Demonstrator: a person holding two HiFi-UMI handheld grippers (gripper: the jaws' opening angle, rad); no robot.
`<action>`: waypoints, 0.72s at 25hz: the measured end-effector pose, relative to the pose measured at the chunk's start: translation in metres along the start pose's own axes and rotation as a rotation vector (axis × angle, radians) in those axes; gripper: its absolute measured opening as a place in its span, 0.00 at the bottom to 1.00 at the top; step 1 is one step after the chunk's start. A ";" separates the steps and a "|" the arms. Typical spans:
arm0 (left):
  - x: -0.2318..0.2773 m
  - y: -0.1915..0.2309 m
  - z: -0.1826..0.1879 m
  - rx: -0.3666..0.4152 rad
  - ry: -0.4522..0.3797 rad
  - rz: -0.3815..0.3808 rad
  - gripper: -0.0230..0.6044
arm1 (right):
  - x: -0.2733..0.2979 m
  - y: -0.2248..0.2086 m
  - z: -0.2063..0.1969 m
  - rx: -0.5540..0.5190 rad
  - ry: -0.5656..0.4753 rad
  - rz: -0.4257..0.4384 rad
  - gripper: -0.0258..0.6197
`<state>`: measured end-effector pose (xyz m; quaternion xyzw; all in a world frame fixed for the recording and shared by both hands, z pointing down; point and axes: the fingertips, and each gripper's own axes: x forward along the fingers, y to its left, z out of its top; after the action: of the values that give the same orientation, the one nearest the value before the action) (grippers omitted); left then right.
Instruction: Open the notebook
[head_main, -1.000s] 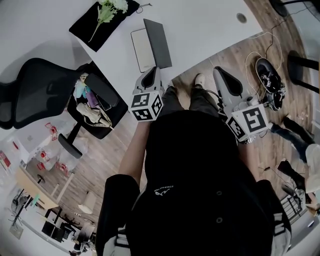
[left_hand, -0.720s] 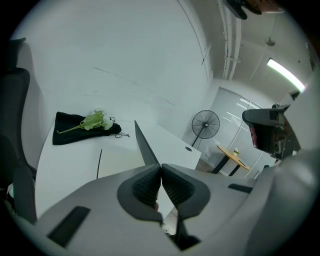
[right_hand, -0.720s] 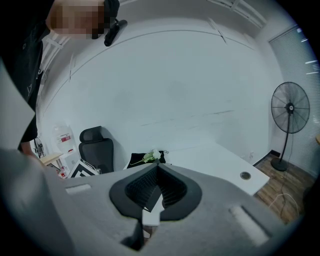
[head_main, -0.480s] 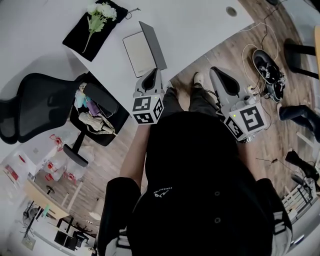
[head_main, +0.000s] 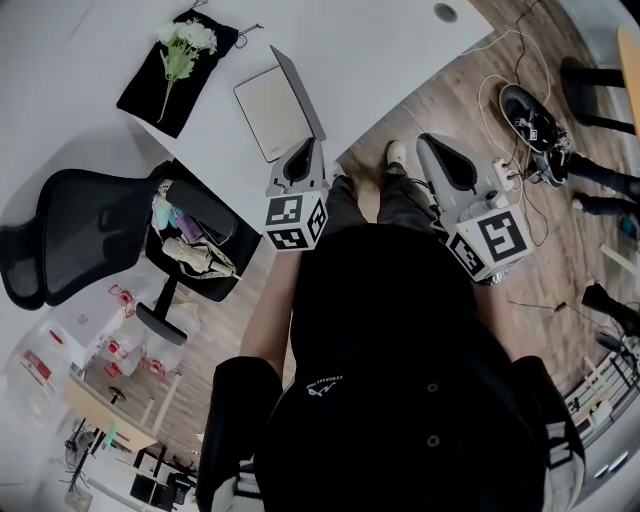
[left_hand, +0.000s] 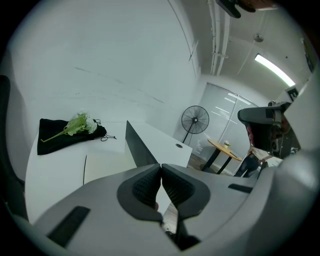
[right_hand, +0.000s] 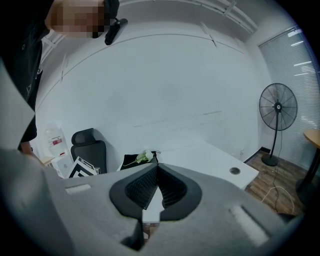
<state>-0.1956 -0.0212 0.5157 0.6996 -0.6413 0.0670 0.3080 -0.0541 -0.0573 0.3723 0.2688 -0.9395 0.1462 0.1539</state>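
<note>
The notebook (head_main: 268, 112) lies on the white table (head_main: 390, 50) with its pale first page showing. Its dark cover (head_main: 303, 95) stands nearly upright along the page's right side. My left gripper (head_main: 308, 148) sits at the cover's near corner. In the left gripper view the cover (left_hand: 140, 148) runs straight into the closed tips of the left gripper (left_hand: 161, 166), which is shut on that corner. My right gripper (head_main: 438, 150) hangs over the wooden floor, off the table. In its own view the right gripper (right_hand: 156, 167) is shut with nothing between the pads.
A black cloth with white flowers (head_main: 172, 62) lies at the table's far left. A black office chair (head_main: 110, 215) with clutter on its seat stands left of me. Shoes (head_main: 530, 118) and cables lie on the floor at right. A standing fan (left_hand: 195, 120) is beyond the table.
The whole head view has drifted, so notebook and cloth sit further up and left. The cover looks narrower and more upright. Both grippers stay shut.
</note>
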 end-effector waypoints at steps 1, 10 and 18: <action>0.001 -0.001 0.000 0.003 0.002 -0.006 0.05 | -0.001 -0.001 0.000 0.003 -0.001 -0.006 0.04; 0.012 -0.016 0.002 0.029 0.017 -0.056 0.05 | -0.007 -0.007 -0.003 0.019 0.000 -0.040 0.04; 0.026 -0.029 0.001 0.062 0.036 -0.097 0.05 | -0.009 -0.015 -0.005 0.028 0.004 -0.065 0.04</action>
<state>-0.1639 -0.0445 0.5174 0.7379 -0.5985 0.0843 0.3004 -0.0375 -0.0631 0.3760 0.3009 -0.9279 0.1548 0.1565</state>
